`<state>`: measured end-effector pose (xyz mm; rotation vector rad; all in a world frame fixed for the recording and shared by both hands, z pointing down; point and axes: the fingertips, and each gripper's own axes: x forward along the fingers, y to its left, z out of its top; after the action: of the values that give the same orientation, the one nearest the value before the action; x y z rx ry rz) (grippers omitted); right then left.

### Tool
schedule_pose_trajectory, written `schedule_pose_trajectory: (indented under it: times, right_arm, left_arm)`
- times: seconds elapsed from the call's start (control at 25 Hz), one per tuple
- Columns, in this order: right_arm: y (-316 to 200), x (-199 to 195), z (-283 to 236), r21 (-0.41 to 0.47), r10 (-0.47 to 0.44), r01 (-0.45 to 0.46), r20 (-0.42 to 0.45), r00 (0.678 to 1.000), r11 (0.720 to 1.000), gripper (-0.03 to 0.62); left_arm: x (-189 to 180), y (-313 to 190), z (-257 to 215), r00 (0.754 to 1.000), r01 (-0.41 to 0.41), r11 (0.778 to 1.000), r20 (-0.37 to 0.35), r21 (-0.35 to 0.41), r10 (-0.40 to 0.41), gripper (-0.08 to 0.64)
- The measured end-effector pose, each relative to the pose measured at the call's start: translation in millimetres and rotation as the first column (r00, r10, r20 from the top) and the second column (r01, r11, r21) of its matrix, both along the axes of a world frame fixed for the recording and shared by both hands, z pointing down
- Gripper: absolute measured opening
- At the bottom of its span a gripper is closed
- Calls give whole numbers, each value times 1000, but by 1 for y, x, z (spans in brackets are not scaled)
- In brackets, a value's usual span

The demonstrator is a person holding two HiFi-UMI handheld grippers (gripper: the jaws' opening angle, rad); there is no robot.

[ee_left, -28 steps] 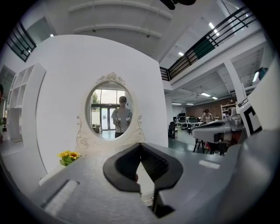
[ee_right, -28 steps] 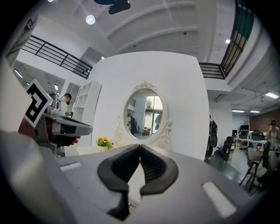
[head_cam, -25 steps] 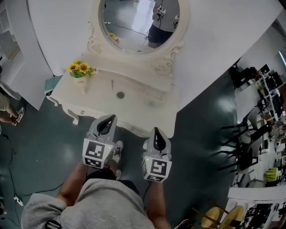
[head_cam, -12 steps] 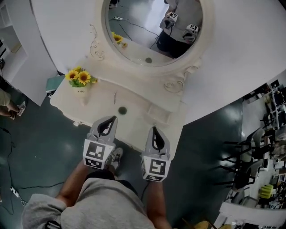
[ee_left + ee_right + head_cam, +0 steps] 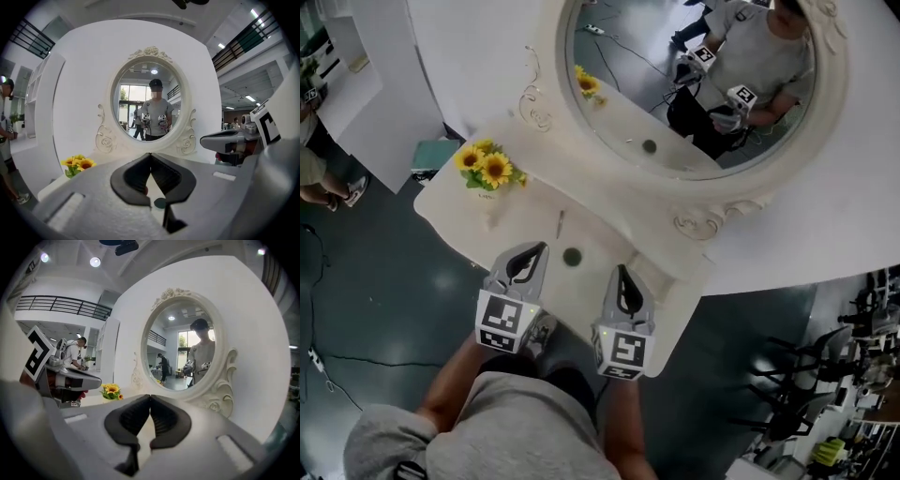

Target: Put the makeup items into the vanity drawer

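Oval mirror (image 5: 619,94) in a carved white frame, set against a white wall above the vanity (image 5: 534,234). The glass reflects the person in a grey shirt with both grippers held up.

Vanity top is pale and mostly bare. Its drawer front cannot be made out from the head view.

Teal box (image 5: 436,155) sits on the floor just off the vanity's left end.

Left gripper (image 5: 541,246) has its tip over the front edge of the vanity top, left of centre. In its own view the jaws meet at the tips with nothing clamped between them; the tabletop shows through the gap behind the pads.

Right gripper (image 5: 621,269) is beside it, nearer the right end of the front edge. Its jaws are likewise fully closed and empty.

Sunflowers (image 5: 492,169) stand upright in a small vase at the back-left corner of the top.

Thin stick (image 5: 560,223), a makeup item, lies flat mid-depth on the top, between the sunflowers and the front edge.

Round dark compact (image 5: 573,256) lies near the front edge, just beside the left gripper's tip and between the two grippers. Neither gripper touches it.
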<state>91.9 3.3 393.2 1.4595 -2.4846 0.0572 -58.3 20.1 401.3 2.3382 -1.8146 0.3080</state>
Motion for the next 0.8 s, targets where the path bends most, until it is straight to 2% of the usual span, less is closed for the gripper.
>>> schedule_pose_trajectory:
  times: [0.4, 0.8]
  right_arm:
    - [-32, -32, 53, -126, -117, 115, -8, 993, 985, 5]
    - [-39, -45, 142, -266, -237, 221, -32, 971, 938, 5]
  left_arm:
    - [-25, -14, 49, 994, 105, 988, -5, -116, -106, 11]
    - [-26, -9, 123, 979, 192, 951, -14, -243, -201, 11]
